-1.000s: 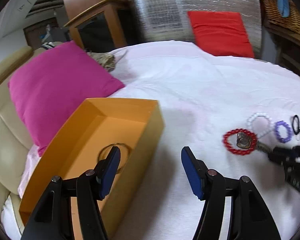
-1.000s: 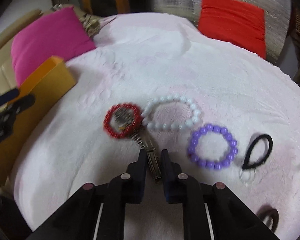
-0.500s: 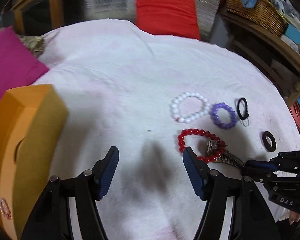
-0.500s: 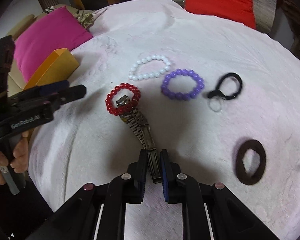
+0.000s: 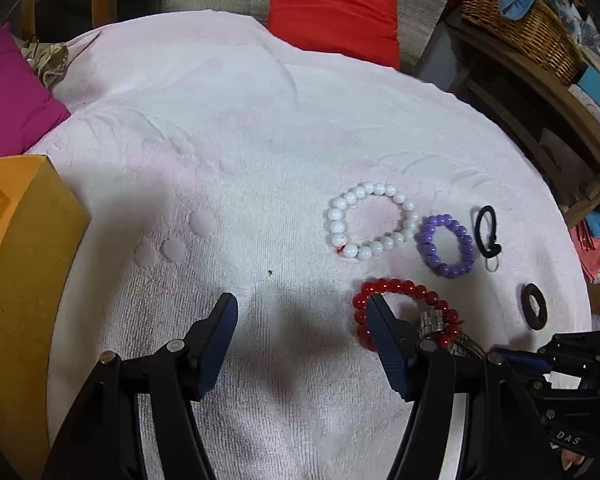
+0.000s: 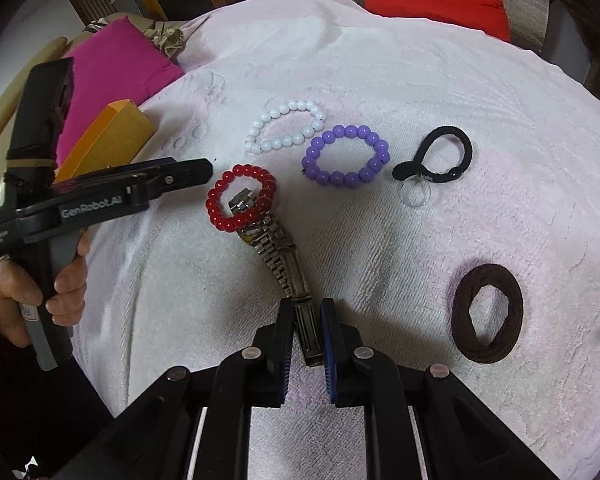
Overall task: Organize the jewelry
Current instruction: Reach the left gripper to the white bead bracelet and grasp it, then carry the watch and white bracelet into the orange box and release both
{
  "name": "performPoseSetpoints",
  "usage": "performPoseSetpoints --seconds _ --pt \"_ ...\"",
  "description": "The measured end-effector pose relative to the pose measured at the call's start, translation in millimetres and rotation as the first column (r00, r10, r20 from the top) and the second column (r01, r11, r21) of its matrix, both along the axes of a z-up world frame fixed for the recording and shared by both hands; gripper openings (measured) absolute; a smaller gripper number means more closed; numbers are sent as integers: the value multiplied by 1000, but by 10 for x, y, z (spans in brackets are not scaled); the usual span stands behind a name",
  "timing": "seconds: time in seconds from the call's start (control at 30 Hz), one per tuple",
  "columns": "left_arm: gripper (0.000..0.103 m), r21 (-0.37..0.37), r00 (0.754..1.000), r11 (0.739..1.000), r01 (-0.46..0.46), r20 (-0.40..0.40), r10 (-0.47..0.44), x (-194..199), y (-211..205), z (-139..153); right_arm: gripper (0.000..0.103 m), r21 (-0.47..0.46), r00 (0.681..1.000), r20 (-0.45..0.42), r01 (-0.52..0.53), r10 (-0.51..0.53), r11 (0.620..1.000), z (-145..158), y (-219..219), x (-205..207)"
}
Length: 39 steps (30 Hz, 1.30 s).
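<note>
A metal watch (image 6: 278, 248) lies on the white towel (image 6: 380, 80), its far end threaded through a red bead bracelet (image 6: 240, 196). My right gripper (image 6: 305, 334) is shut on the watch's strap end. My left gripper (image 5: 300, 320) is open and empty, its right finger (image 5: 384, 332) at the red bracelet (image 5: 404, 292). White (image 5: 372, 226) and purple (image 5: 446, 246) bead bracelets lie beyond. The orange box (image 5: 24, 240) stands at the left.
A black hair tie with a ring (image 6: 436, 156) and a brown hair tie (image 6: 488, 312) lie on the right. A pink cushion (image 6: 112, 68) and red cushion (image 5: 332, 8) border the towel. A wicker basket (image 5: 516, 20) sits on a shelf to the right.
My left gripper swung from over the orange box to the right, up to the red bracelet. My right gripper stayed shut on the watch strap and drew it back; the red bracelet followed.
</note>
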<state>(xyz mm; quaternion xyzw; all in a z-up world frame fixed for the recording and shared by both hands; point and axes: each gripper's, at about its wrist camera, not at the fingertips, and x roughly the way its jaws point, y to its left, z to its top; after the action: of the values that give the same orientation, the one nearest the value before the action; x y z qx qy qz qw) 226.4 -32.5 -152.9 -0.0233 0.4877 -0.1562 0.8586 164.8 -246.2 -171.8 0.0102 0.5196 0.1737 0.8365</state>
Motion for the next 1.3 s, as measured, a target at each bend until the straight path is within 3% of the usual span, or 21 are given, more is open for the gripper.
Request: performPoseSetpoints --seconds 0.13,0.4,0.73,0.8,0.93,1.13,1.3 --pt "67 31 999 998 -46 23 45 157 -8 5 17 10 1000 6 7 -7 1000 -16 30 43" --pt "67 -15 995 995 -101 0 101 459 92 -48 17 -46 997 78 -3 7 999 -29 146 30" --pt "67 -36 998 998 -51 -43 49 666 -284 -185 14 -79 994 105 -14 22 997 -25 230 -18" --pt "59 -33 999 999 -35 -42 34 708 -357 -213 13 -99 993 116 -15 26 995 -8 267 -59" --pt "10 -33 1000 999 11 -7 -11 689 -475 -143 12 -167 982 184 -14 45 986 110 383 -161" --pt "9 -42 1000 999 -15 13 15 663 -447 -82 12 -161 957 290 40 9 986 381 372 -295" --pt "9 -84 996 995 -46 78 53 525 -221 139 12 -39 942 322 111 -92 993 585 135 -308"
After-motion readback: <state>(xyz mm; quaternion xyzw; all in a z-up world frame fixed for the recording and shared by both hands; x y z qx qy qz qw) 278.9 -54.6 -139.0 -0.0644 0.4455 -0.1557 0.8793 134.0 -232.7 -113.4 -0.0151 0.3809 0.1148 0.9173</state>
